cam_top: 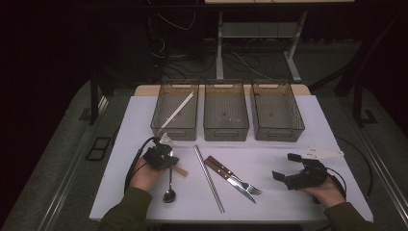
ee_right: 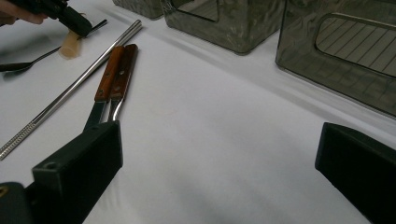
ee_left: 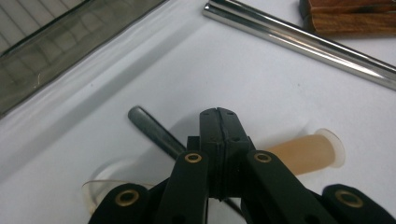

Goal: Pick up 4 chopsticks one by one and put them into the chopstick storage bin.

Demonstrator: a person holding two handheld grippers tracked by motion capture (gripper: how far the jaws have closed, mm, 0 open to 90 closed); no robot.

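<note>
A white table (cam_top: 288,202) carries everything, with three smoky plastic bins (cam_top: 226,113) in a row along its far edge; the left bin already holds a pale stick lying slantwise. In front of the bins lies the cutlery: a pair of metal chopsticks (cam_top: 209,178) running away from the person, a wood-handled knife and fork (cam_top: 231,177) side by side just to their right, and a spoon (cam_top: 169,190) at the left, its bowl toward the person and its handle pointing away toward the bins.

The left gripper (cam_top: 161,156) sits right over the far end of that spoon handle, so the left hand is plainly the nearer one; the right gripper (cam_top: 293,178) rests well apart at the right side, its jaws spread wide with nothing between them.

The left gripper view gives what the high view cannot: the jaws are pressed together, and the dark spoon handle (ee_left: 154,128) passes slantwise under them, its tip sticking out to the upper left. A small tan piece (ee_left: 308,151) lies just beside it. Whether the pads actually pinch the handle I cannot tell. The right gripper view shows the left gripper (ee_right: 70,18) low over that same tan piece. I'd judge the next move turns on lifting the spoon along its length toward a bin.
</note>
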